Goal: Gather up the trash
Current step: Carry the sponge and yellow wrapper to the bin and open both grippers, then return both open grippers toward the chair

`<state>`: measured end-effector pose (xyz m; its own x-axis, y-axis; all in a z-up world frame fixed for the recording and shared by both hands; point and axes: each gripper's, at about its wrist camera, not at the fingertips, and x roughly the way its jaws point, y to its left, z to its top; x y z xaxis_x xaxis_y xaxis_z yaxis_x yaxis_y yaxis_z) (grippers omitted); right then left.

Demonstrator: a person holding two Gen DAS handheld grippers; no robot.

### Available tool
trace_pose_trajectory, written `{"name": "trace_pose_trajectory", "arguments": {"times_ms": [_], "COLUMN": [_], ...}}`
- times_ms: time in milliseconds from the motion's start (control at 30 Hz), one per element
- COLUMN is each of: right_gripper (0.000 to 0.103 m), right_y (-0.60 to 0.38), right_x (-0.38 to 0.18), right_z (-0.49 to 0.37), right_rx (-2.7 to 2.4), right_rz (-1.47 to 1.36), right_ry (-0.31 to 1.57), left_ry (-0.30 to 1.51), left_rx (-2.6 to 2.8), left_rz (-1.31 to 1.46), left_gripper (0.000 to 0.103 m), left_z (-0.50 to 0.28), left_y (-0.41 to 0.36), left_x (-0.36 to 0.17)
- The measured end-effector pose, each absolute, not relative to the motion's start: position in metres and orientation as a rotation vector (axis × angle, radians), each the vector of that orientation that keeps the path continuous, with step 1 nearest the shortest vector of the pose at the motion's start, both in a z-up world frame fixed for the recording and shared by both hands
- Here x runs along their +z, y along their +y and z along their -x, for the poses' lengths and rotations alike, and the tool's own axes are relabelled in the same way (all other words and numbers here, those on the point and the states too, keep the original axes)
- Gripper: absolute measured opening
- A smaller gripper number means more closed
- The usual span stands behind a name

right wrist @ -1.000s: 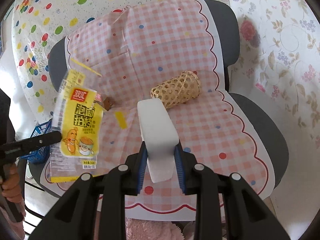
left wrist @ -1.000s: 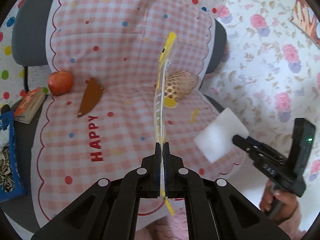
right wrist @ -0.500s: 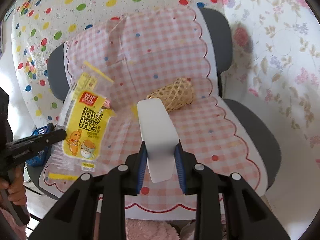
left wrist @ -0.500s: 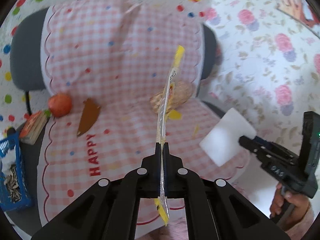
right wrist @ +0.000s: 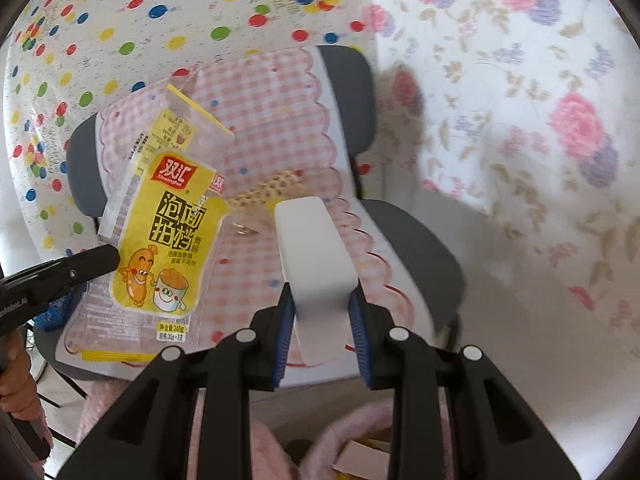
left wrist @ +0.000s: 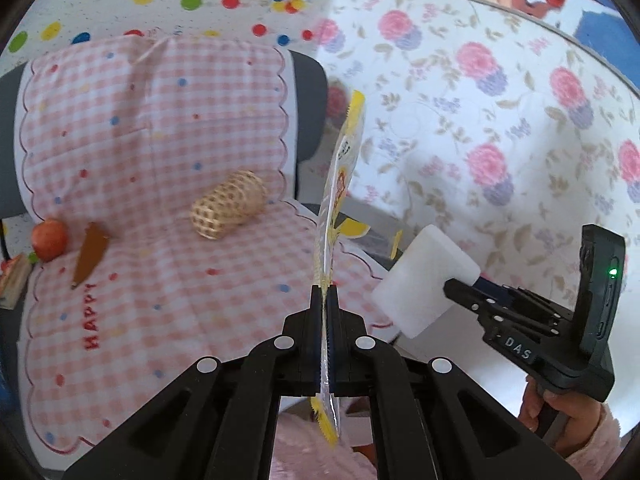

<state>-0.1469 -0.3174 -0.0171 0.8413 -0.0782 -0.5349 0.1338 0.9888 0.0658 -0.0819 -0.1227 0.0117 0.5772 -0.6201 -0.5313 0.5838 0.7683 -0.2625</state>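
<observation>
My left gripper (left wrist: pixel 325 292) is shut on a yellow and clear snack wrapper (left wrist: pixel 340 184), which stands edge-on in the left wrist view and shows its printed face (right wrist: pixel 164 240) in the right wrist view. My right gripper (right wrist: pixel 322 296) is shut on a white foam block (right wrist: pixel 316 256); the same white foam block (left wrist: pixel 424 280) shows at the right of the left wrist view. Both are held above the front right of a grey chair (right wrist: pixel 412 248) covered by a pink checked cloth (left wrist: pixel 140 160).
On the cloth lie a woven bamboo cup (left wrist: pixel 228 210) on its side, a red apple (left wrist: pixel 49 239) and a brown wedge-shaped piece (left wrist: pixel 91 254). A blue basket (right wrist: pixel 52 312) sits left of the chair. Flowered fabric (left wrist: pixel 500 120) hangs to the right, dotted fabric (right wrist: pixel 120 20) behind.
Both grippers have swung to the right with their loads still held. The chair and cloth have slid leftward in both views, and more flowered fabric now shows.
</observation>
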Motion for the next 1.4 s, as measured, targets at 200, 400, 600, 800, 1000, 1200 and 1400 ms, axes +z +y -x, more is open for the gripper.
{"name": "trace_pose_trajectory", "arguments": {"times_ms": [200,400,600,800,1000,1200,1400], "right_gripper": [0.027,0.028,0.028,0.029,0.030,0.038,0.046], "right_y": [-0.339,-0.352,-0.369,-0.381,-0.385,-0.392,-0.394], "right_x": [-0.027,-0.044,-0.067,-0.096,-0.109,-0.117,-0.122], "right_z": [0.188,0.234,0.263,0.276,0.276,0.271,0.268], "right_rx": [-0.194,-0.269,-0.333,-0.368,-0.373,-0.378,-0.382], "right_rz": [-0.116,-0.124,-0.166,-0.196,-0.178,-0.158,-0.170], "right_ry": [0.566,0.587,0.625,0.678,0.697,0.706,0.716], "left_ry": [0.657,0.710,0.782,0.827,0.845,0.834,0.836], "left_rx": [-0.767,-0.855,-0.914,-0.909,-0.891,-0.889,-0.878], "left_rz": [0.039,0.029,-0.027,-0.079,-0.088,-0.093,-0.058], "left_gripper": [0.002,0.002,0.002,0.002,0.003,0.010,0.036], "left_z": [0.109,0.132,0.151,0.161,0.160,0.155,0.150], "left_y": [-0.142,-0.168,-0.202,-0.227,-0.238,-0.247,-0.239], "left_x": [-0.007,-0.035,-0.068,-0.090,-0.101,-0.105,-0.103]}}
